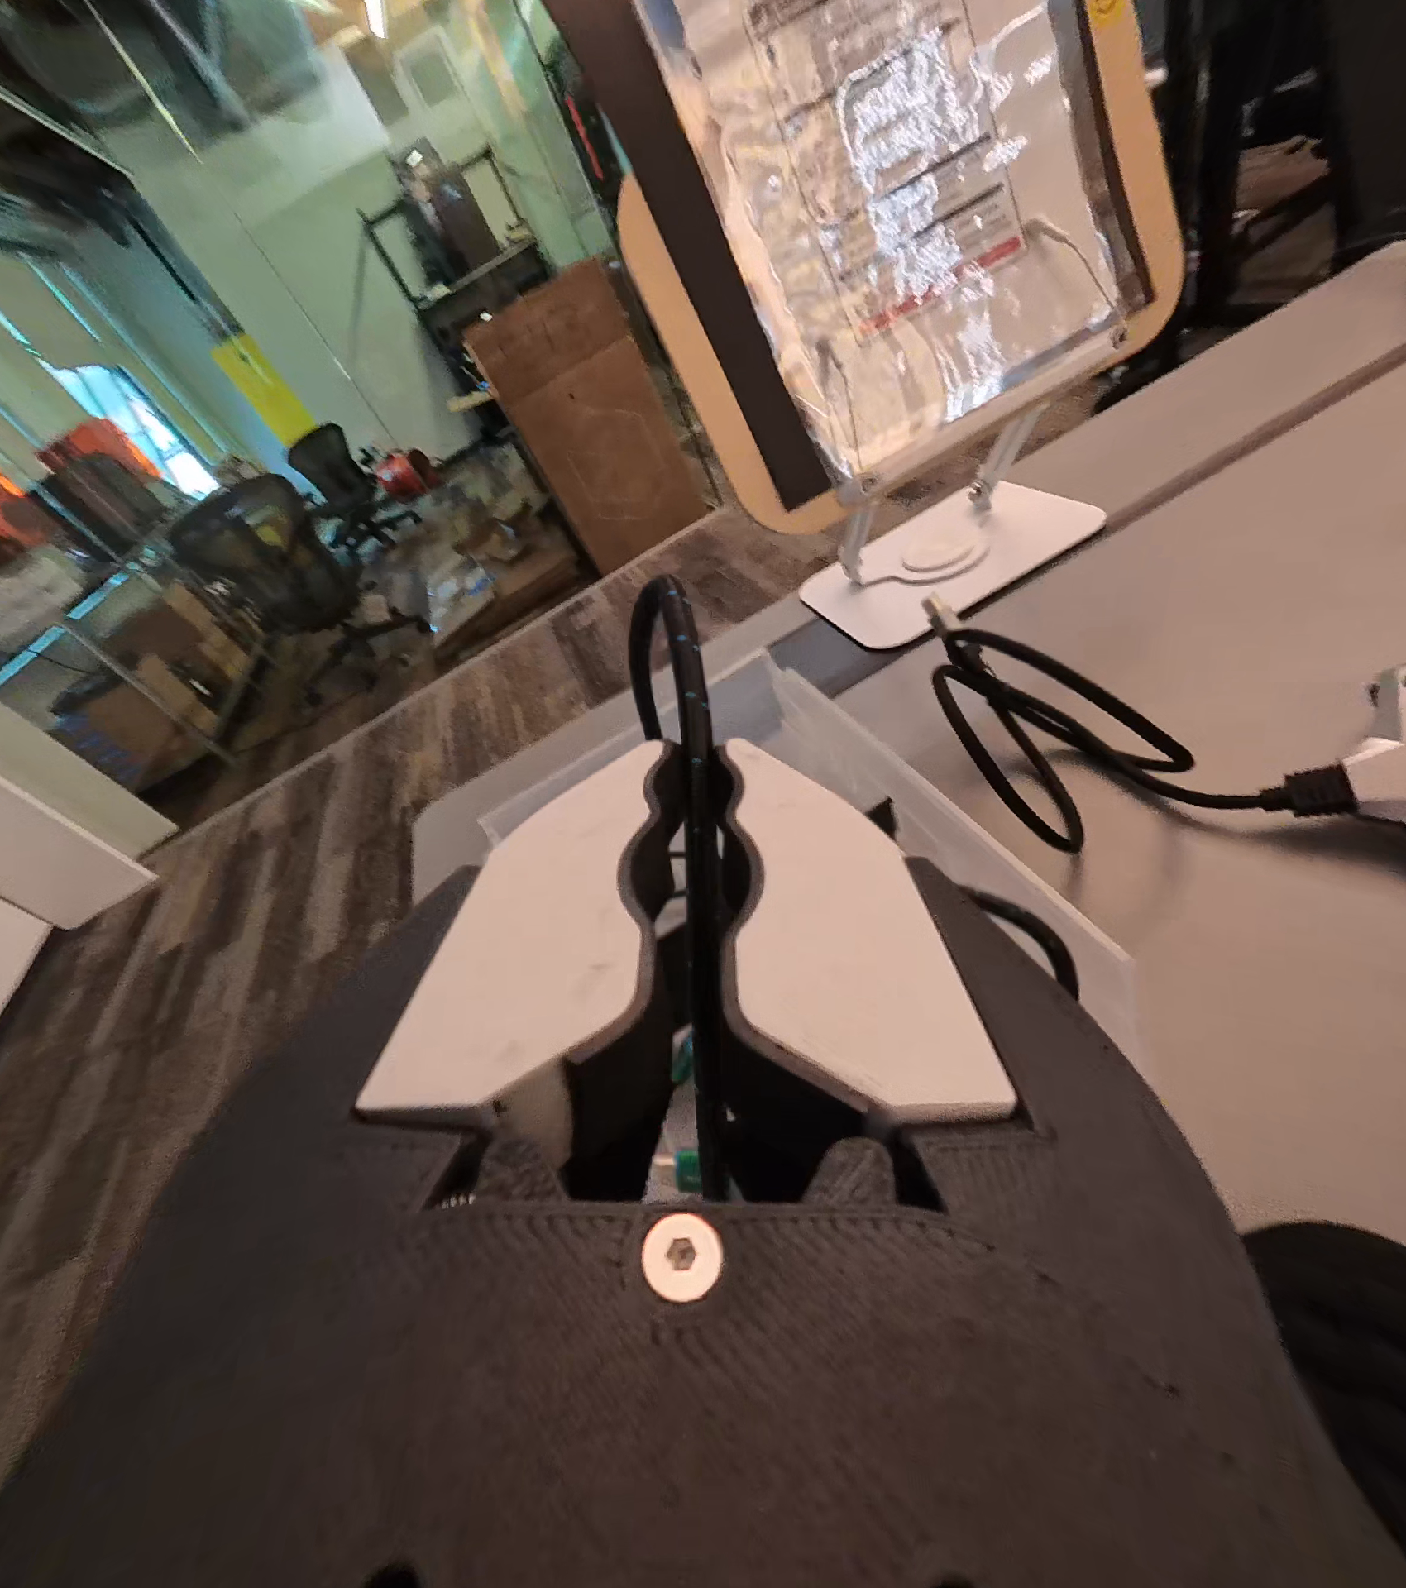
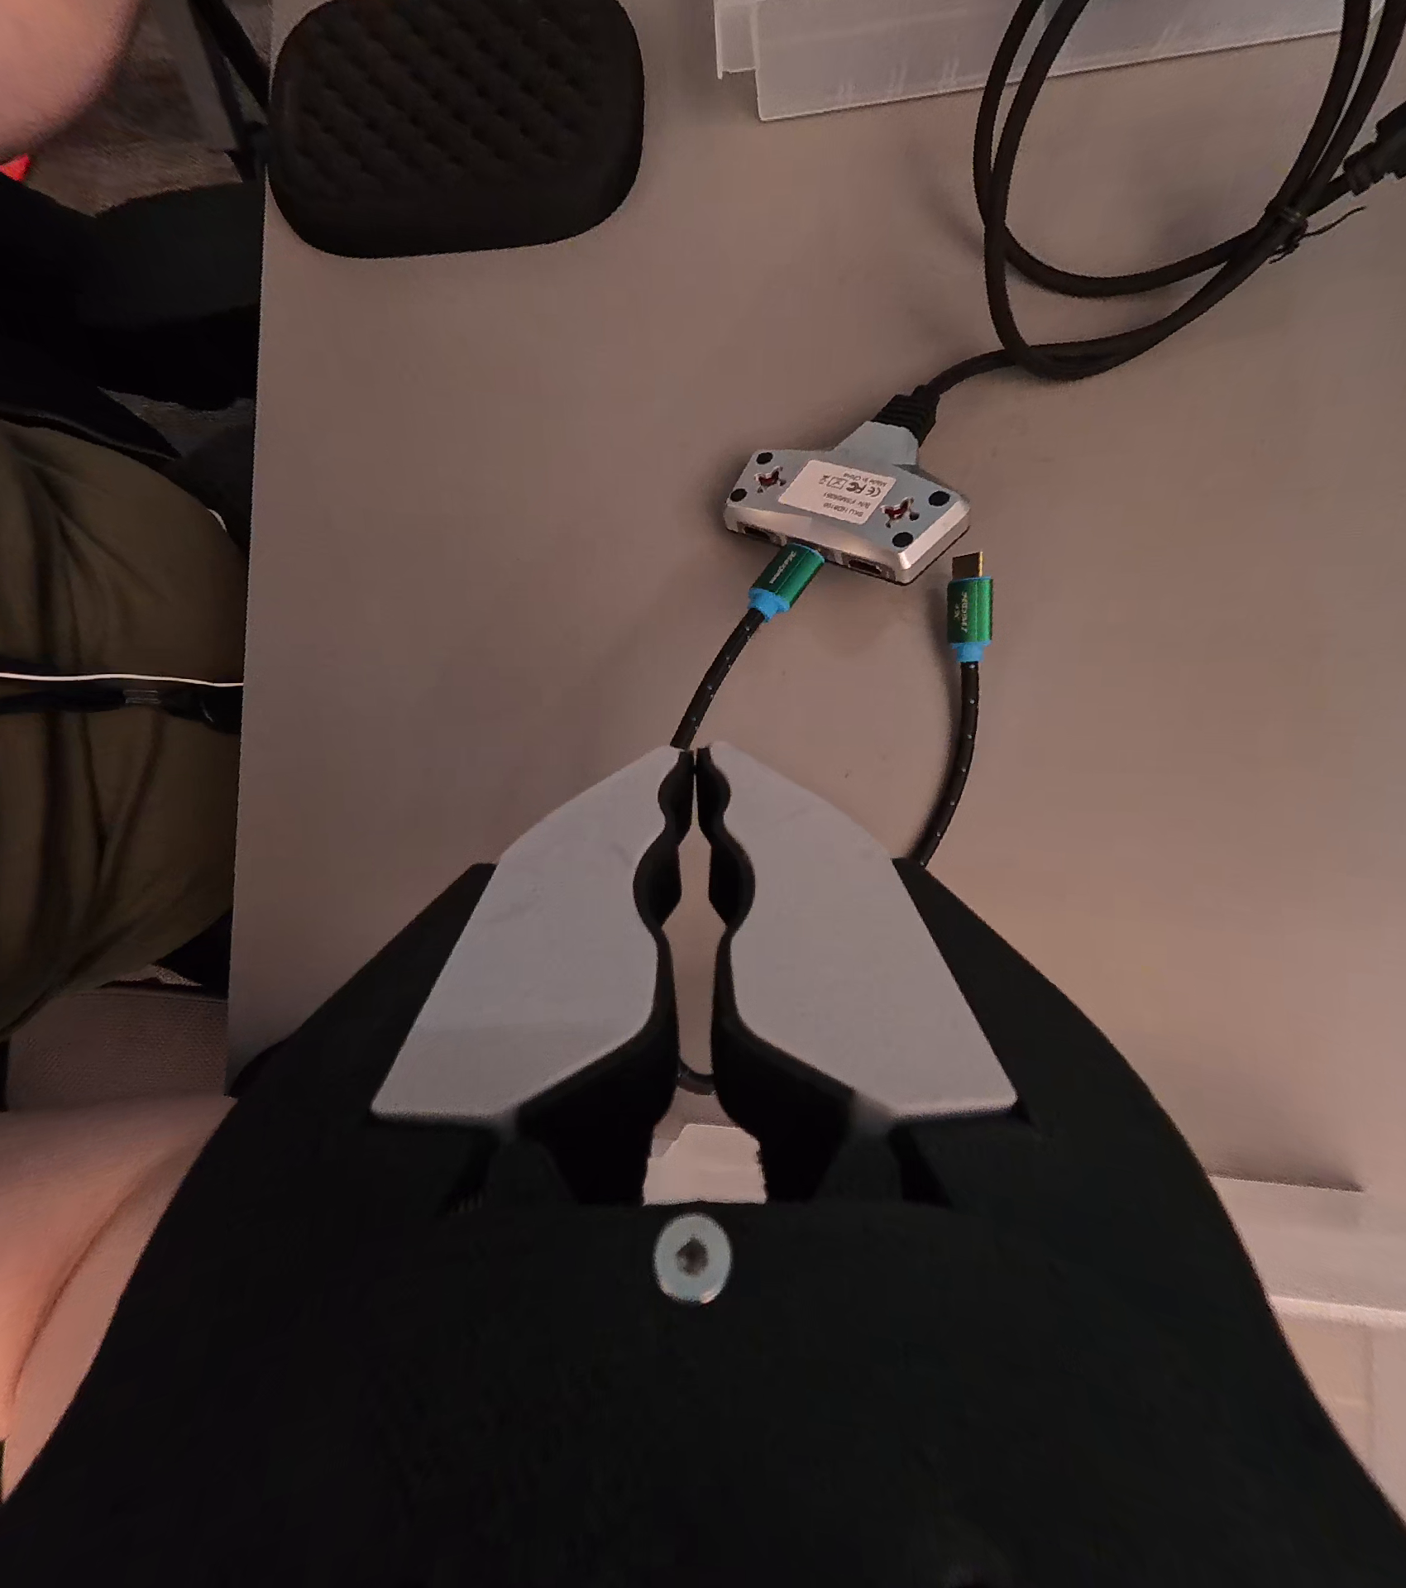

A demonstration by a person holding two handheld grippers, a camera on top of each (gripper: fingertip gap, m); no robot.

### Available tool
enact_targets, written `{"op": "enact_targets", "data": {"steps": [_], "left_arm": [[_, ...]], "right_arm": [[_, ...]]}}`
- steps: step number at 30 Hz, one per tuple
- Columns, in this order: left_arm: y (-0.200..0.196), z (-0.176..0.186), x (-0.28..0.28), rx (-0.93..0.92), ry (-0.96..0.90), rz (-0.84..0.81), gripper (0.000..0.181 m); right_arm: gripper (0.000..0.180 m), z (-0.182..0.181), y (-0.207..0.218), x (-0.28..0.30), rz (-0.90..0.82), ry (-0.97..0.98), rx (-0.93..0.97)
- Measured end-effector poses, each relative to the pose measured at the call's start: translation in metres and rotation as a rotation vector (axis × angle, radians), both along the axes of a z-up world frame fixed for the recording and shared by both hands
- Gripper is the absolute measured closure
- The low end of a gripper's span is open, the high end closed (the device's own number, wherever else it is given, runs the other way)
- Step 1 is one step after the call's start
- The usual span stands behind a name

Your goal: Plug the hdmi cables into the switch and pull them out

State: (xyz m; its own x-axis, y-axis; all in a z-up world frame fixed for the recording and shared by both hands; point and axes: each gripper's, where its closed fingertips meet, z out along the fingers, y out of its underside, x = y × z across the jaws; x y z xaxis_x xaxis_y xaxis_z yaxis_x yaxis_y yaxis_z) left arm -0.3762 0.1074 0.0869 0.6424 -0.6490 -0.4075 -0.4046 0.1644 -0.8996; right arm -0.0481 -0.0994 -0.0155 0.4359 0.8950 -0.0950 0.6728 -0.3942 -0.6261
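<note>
Left tongs point(image 1: 689, 756) pinching a braided cable point(image 1: 674, 619), right tongs point(image 2: 694, 754) closed, above grey desk point(image 2: 467, 412), cluttered office beyond.

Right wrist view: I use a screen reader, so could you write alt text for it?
A silver HDMI switch lies on a grey table with one green-headed braided cable plugged into its middle port, and a second green plug lying loose just right of it. The right gripper, white fingers closed, hovers near the plugged cable's braid.
</note>
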Motion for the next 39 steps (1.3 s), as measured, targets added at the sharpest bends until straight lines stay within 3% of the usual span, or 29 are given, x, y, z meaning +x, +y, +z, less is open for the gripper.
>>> {"op": "enact_targets", "data": {"steps": [7, 12, 18, 25, 28, 32, 35, 39], "left_arm": [[0.009, 0.028, 0.014, 0.049, 0.027, 0.001, 0.175], [0.034, 0.005, 0.013, 0.067, 0.207, 0.130, 0.175], [0.057, -0.012, 0.016, 0.029, 0.046, 0.216, 0.175], [0.069, 0.020, 0.020, 0.191, 0.010, 0.260, 0.175], [0.060, 0.046, 0.023, 0.305, -0.017, 0.243, 0.175], [0.029, 0.063, 0.038, 0.545, 0.082, 0.199, 0.176], [0.013, 0.056, 0.043, 0.588, 0.108, 0.176, 0.175], [-0.012, 0.052, 0.032, 0.582, -0.001, 0.131, 0.176]], "right_arm": [[0.179, -0.007, 0.000, -0.005, 0.015, -0.027, -0.023], [0.179, -0.009, 0.000, -0.006, 0.020, -0.037, -0.025], [0.179, -0.010, 0.002, -0.006, 0.018, -0.034, -0.031], [0.179, -0.013, 0.002, -0.005, 0.022, -0.040, -0.044], [0.179, -0.015, 0.003, -0.004, 0.018, -0.042, -0.051], [0.179, -0.016, 0.004, -0.003, 0.016, -0.047, -0.055], [0.179, -0.017, 0.007, -0.005, 0.011, -0.050, -0.052], [0.179, -0.016, 0.019, -0.011, -0.010, -0.041, -0.023]]}}
